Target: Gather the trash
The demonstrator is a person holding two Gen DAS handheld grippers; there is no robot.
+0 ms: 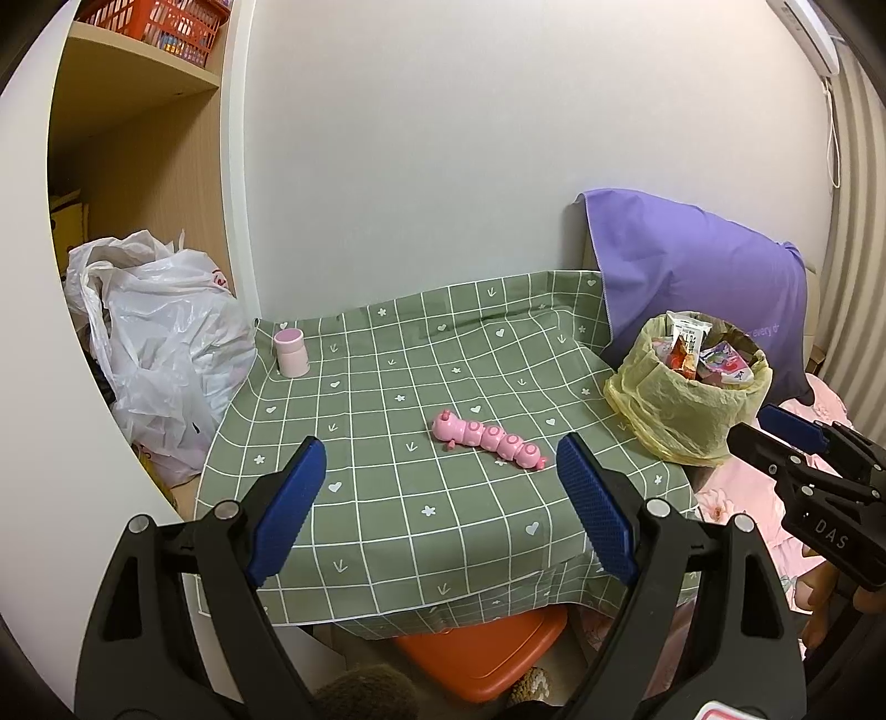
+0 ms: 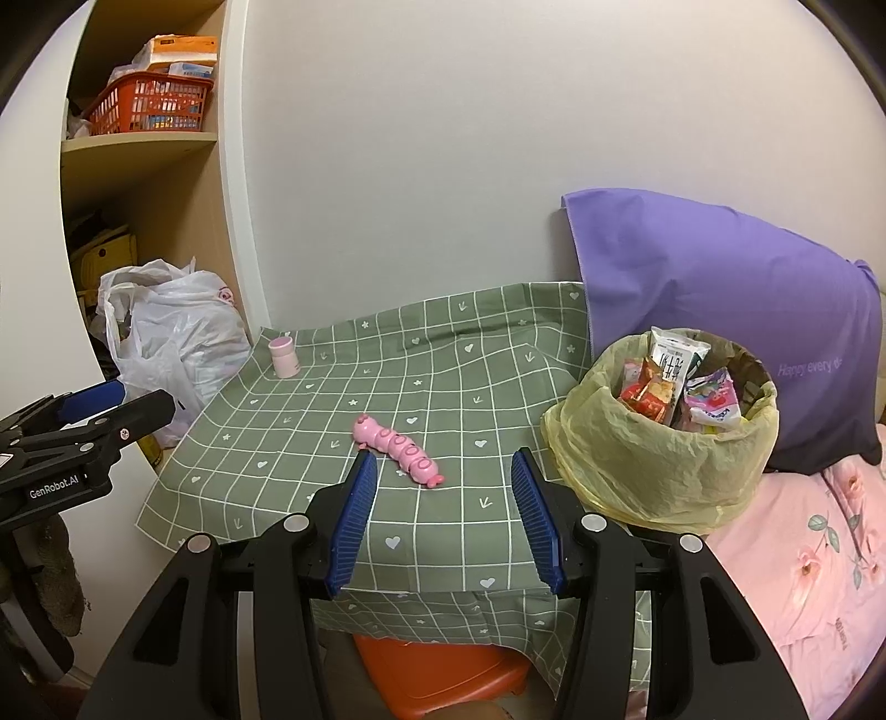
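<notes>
Bin (image 2: 664,443): small, lined with a yellow bag, at the right edge of the green checked cloth (image 2: 310,432), against the purple pillow (image 2: 720,310). Packed with wrappers (image 2: 673,382), a white carton upright among them.

Right gripper (image 2: 443,509): fingers spread wide, nothing between them. Held low at the near edge of the cloth; bin just beyond and right of its right finger, not touching.

Left gripper (image 1: 443,509): fingers spread wide, empty. Bin (image 1: 692,399) well to its right, on the far side of the right gripper (image 1: 797,437), whose fingertips lie near the bin's base.

Pink caterpillar toy (image 2: 398,451): lies mid-cloth, ahead of both grippers and apart from them. Pink cup (image 2: 283,357): upright at the far left corner.

Right view only: floral pink bedding (image 2: 803,554) beside the bin in full, shelf boxes above the red basket (image 2: 149,105), left gripper (image 2: 88,410) seen from its side. Left view only: wall air conditioner (image 1: 814,39) at top right. Both: white plastic bag (image 1: 166,343), orange stool (image 1: 482,653) under the cloth.
</notes>
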